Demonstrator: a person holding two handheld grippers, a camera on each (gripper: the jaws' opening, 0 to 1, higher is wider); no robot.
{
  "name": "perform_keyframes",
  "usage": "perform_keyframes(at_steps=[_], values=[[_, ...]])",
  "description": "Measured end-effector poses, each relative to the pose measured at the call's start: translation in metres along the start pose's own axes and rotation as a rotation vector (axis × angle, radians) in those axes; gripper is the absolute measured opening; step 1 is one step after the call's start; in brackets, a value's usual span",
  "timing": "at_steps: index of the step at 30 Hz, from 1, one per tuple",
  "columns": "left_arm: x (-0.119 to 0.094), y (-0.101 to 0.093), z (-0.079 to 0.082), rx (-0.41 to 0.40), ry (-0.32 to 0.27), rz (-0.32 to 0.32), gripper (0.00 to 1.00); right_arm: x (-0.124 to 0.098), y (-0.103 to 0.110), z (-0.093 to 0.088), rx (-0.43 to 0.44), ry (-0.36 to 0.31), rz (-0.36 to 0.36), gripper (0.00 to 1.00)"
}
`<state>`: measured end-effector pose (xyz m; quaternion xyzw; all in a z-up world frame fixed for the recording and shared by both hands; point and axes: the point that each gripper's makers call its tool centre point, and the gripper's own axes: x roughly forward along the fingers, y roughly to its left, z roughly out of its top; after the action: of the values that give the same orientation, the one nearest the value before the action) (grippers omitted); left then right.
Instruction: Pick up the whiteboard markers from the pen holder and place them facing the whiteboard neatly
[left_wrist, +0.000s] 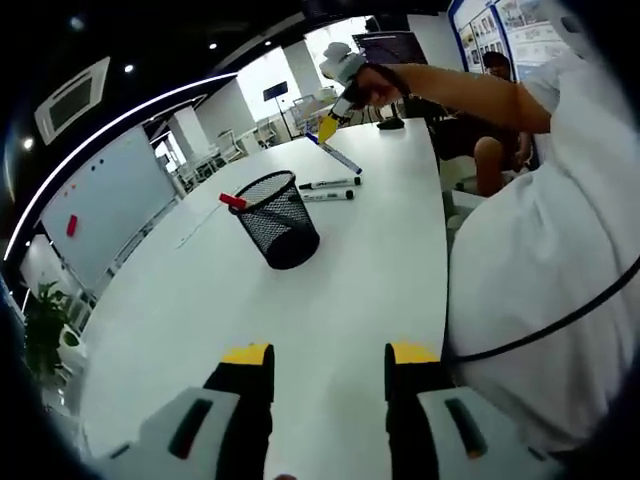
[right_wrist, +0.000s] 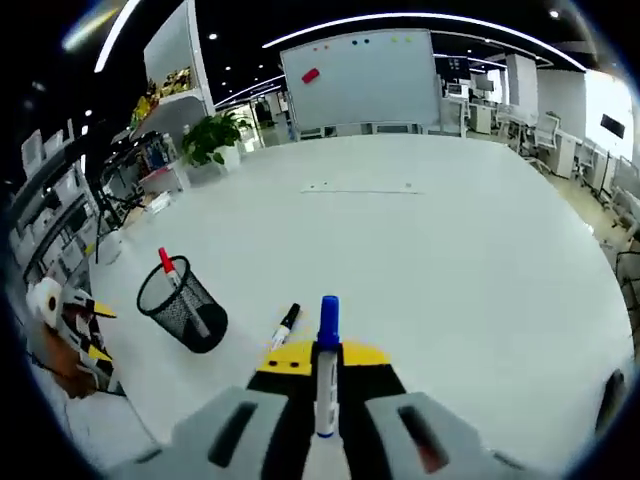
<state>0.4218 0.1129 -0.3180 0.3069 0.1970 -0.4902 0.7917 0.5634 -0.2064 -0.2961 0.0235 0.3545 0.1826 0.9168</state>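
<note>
On the white desk (right_wrist: 450, 250) stands a black mesh pen holder (right_wrist: 183, 305) with one red-capped marker (right_wrist: 167, 264) inside. Right hand-held gripper (right_wrist: 326, 362) is closed on a blue-capped whiteboard marker (right_wrist: 327, 362). Two black-capped markers (left_wrist: 329, 189) lie parallel behind the holder. Left hand-held gripper (left_wrist: 328, 365) is open, holding nothing.

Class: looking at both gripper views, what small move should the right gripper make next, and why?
Probably lower the blue marker onto the table beside the black markers, cap toward the whiteboard. The right gripper grips it above the table; a red marker waits in the holder.
</note>
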Motion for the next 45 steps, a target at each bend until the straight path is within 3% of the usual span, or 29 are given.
perform_keyframes(at_steps=[18, 31, 35, 45], values=[[0.004, 0.003, -0.005, 0.001, 0.018, 0.01, 0.46, 0.026, -0.002, -0.022, 0.069, 0.134, -0.021, 0.07], [0.002, 0.002, -0.005, 0.005, 0.016, 0.01, 0.46, 0.048, -0.019, -0.029, 0.09, 0.201, -0.098, 0.07], [0.0, 0.007, -0.007, -0.001, 0.023, 0.026, 0.46, 0.054, -0.032, -0.029, 0.071, 0.214, -0.163, 0.07], [0.0, 0.011, -0.01, -0.002, 0.035, 0.046, 0.46, 0.06, -0.04, -0.029, 0.116, 0.229, -0.195, 0.07]])
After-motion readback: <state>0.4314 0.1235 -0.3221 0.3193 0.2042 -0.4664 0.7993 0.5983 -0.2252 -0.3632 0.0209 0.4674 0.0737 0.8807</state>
